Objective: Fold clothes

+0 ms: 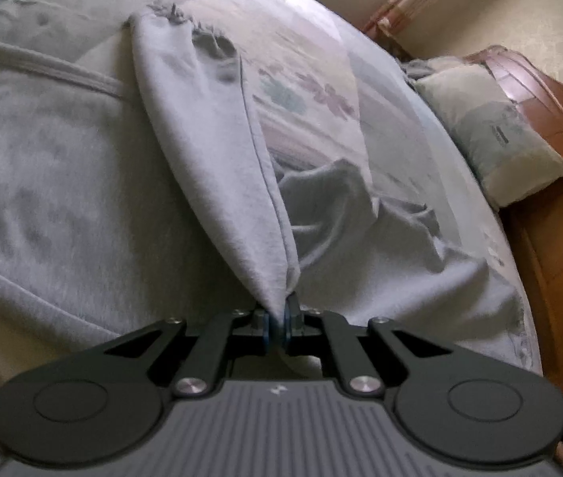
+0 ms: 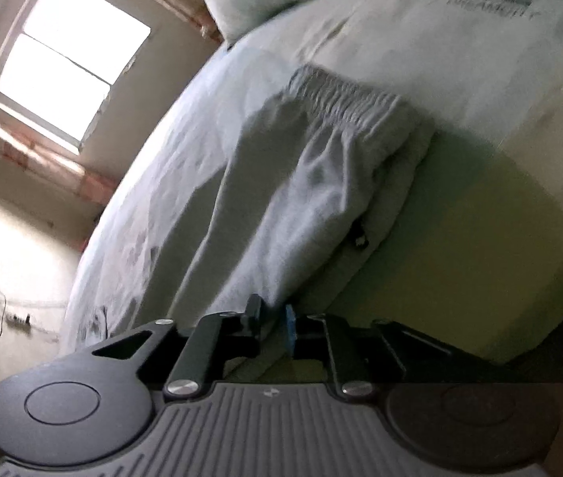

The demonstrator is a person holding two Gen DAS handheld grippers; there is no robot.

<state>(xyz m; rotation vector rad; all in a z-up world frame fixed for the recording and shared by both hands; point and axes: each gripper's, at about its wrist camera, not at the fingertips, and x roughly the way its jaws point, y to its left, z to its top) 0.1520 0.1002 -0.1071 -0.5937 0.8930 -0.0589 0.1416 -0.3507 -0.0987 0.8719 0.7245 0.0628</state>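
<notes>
Closest in, the left gripper has its jaws clamped on a fold of the grey trousers lying on the bed; the right gripper holds its jaws slightly apart near the bed's edge, gripping nothing.

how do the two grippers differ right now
The left gripper is shut on a fold of the grey pants, pulling it taut; the right gripper stands slightly open, and whether cloth lies between its pads is unclear. Both point down at the bed.
</notes>
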